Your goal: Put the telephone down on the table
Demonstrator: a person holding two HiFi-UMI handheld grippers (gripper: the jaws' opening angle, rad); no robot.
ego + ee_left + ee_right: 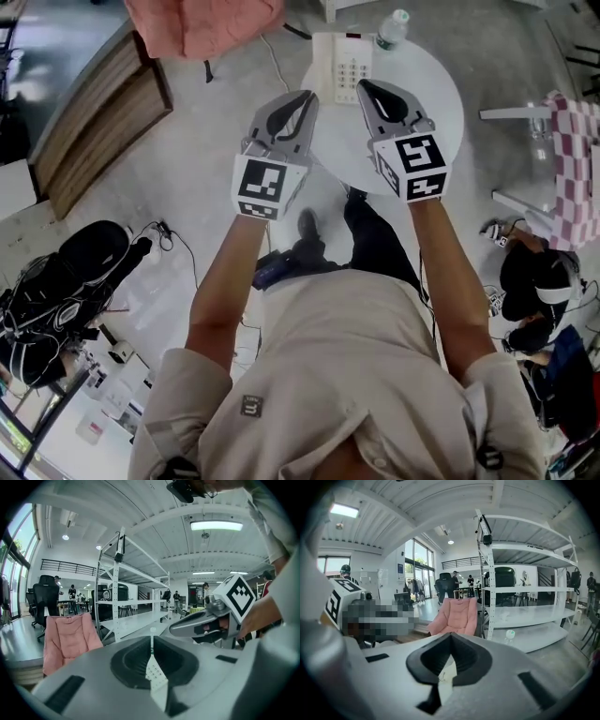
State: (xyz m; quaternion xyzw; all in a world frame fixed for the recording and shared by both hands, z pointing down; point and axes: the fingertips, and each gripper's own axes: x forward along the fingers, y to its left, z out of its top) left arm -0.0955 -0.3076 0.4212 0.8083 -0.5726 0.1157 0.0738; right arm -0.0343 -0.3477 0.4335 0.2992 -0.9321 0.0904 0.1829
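A white telephone with a keypad lies at the far side of a round white table. Both grippers hang in the air on the near side of it, side by side, pointing toward it. My left gripper is shut with nothing in it, its tips short of the phone's left edge. My right gripper is shut and empty too, its tips over the phone's near right corner. In the left gripper view a strip of the keypad shows through the slot under the closed jaws. The right gripper view shows a pale sliver of the telephone the same way.
A water bottle stands on the table behind the phone. A pink chair and a white shelf rack lie beyond. A black bag sits on the floor at left, wooden steps above it, a checkered seat at right.
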